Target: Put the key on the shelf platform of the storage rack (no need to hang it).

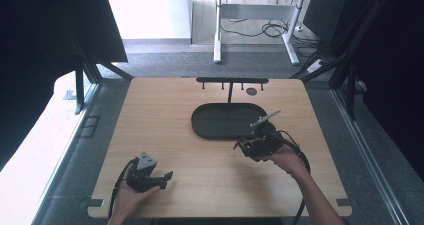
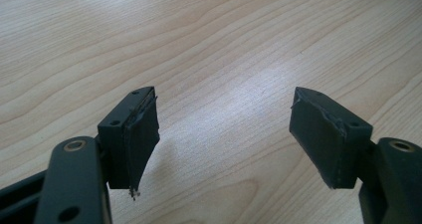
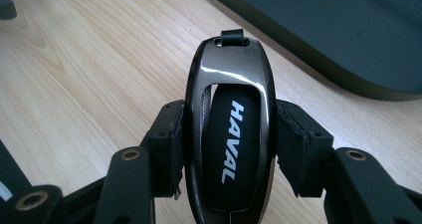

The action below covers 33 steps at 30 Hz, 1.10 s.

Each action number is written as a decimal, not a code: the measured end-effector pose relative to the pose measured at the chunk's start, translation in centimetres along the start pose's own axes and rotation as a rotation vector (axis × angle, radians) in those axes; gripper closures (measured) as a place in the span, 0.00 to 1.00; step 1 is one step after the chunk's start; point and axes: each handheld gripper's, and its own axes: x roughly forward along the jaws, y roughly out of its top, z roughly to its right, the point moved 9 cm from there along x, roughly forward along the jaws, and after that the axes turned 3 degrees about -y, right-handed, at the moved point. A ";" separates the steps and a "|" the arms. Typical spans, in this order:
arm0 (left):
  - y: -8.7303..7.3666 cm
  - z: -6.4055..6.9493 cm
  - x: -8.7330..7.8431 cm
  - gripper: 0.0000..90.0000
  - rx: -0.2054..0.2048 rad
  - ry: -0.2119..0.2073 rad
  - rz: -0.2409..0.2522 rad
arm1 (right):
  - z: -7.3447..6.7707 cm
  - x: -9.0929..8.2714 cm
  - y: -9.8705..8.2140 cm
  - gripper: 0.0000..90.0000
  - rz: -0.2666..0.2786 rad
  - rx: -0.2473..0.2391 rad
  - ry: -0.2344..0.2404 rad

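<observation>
A: So why is the right gripper (image 3: 226, 134) clamping that glossy black oval car key fob with the white HAVAL lettering (image 3: 230, 139) by its long sides?

B: Squeezing across the narrow width is giving both pads a flat face to press on, I'd judge, and it is leaving the small strap loop (image 3: 232, 35) at the far tip free. The fob is sitting between the jaws, just above the light wooden table (image 1: 165, 115).

A: And where is that happening on the table?

B: Right of centre, just near of the dark oval tray (image 1: 205, 127). Seen from above, the right gripper (image 1: 256, 144) is hovering at the tray's near right rim, with the black hook rack on its thin post (image 1: 231, 81) standing at the far side (its pegs are hanging bare, as far as I can tell). Either one looks like a likely home for the fob.

A: What about the left gripper (image 1: 161, 177)?

B: It is resting near the left front corner, well apart from the tray. Its jaws are standing released with only bare wood grain between its black pads (image 2: 139, 134), so it is seemingly just keeping clear.
</observation>
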 end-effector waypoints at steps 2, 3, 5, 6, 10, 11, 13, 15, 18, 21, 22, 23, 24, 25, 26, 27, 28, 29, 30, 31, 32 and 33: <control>0.0 0.0 0.0 0.31 0.002 0.001 -0.002 | 0.1 -0.1 0.3 0.55 0.003 -0.002 0.001; 0.0 0.0 0.0 0.31 0.002 0.001 -0.002 | 0.1 -0.1 0.3 0.55 0.003 -0.002 0.001; -0.1 0.0 0.1 0.31 0.003 0.001 -0.004 | 0.1 -0.2 0.8 0.55 0.006 -0.007 0.000; -0.1 0.0 0.0 0.31 0.001 0.000 -0.004 | 0.1 -0.2 1.0 0.55 0.007 -0.010 0.001; 0.0 -0.2 -0.1 0.31 -0.005 0.003 0.002 | 0.0 -0.2 1.6 0.55 0.012 -0.012 0.001; 0.0 -0.2 -0.1 0.31 -0.006 0.002 0.003 | 0.1 -0.2 1.7 0.55 0.012 -0.016 0.002; 0.0 -0.2 -0.1 0.31 -0.005 0.003 0.002 | 0.1 -0.2 1.9 0.55 0.013 -0.014 -0.001; 0.0 -0.2 -0.1 0.31 -0.005 0.003 0.001 | 0.2 -0.2 2.1 0.55 0.013 -0.017 -0.001; -0.1 -0.2 0.0 0.31 -0.005 0.003 0.000 | 0.3 -0.2 2.5 0.55 0.014 -0.023 0.003; -0.1 -0.2 0.0 0.31 -0.004 0.003 0.000 | 0.5 -0.2 2.9 0.55 0.022 -0.017 0.015; -0.1 -0.2 0.0 0.31 -0.003 0.003 -0.001 | 0.5 -0.2 3.0 0.55 0.023 -0.015 0.013; -0.1 -0.2 0.0 0.31 -0.004 0.003 -0.002 | 0.6 -0.2 3.1 0.55 0.024 -0.016 0.013; -0.1 -0.2 0.0 0.31 -0.004 0.003 -0.002 | 0.6 -0.2 3.2 0.55 0.024 -0.019 0.012; -0.1 -0.2 0.0 0.31 -0.004 0.003 -0.003 | 0.6 -0.2 3.2 0.55 0.024 -0.019 0.012; -0.1 -0.2 0.0 0.31 -0.004 0.003 -0.005 | 0.7 -0.2 3.5 0.55 0.026 -0.018 0.012; -0.1 -0.2 0.0 0.31 -0.004 0.004 -0.003 | 0.8 -0.2 3.6 0.55 0.027 -0.018 0.010; -0.1 -0.3 0.0 0.31 -0.005 0.004 -0.003 | 0.8 -0.2 3.8 0.55 0.029 -0.017 0.009; -0.1 -0.3 0.0 0.31 -0.005 0.004 -0.003 | 0.9 -0.2 3.9 0.55 0.030 -0.016 0.009; -0.1 -0.3 0.0 0.31 -0.008 0.002 0.000 | 0.9 -0.2 3.9 0.55 0.030 -0.016 0.009; -0.2 -0.4 0.0 0.31 -0.010 0.002 -0.002 | 1.1 -0.1 4.2 0.55 0.035 -0.010 0.017; -0.2 -0.4 0.0 0.31 -0.010 0.002 -0.002 | 1.2 -0.1 4.4 0.55 0.038 -0.007 0.017; -0.2 -0.4 0.1 0.31 -0.011 0.002 -0.003 | 1.2 0.0 4.5 0.55 0.036 -0.006 0.016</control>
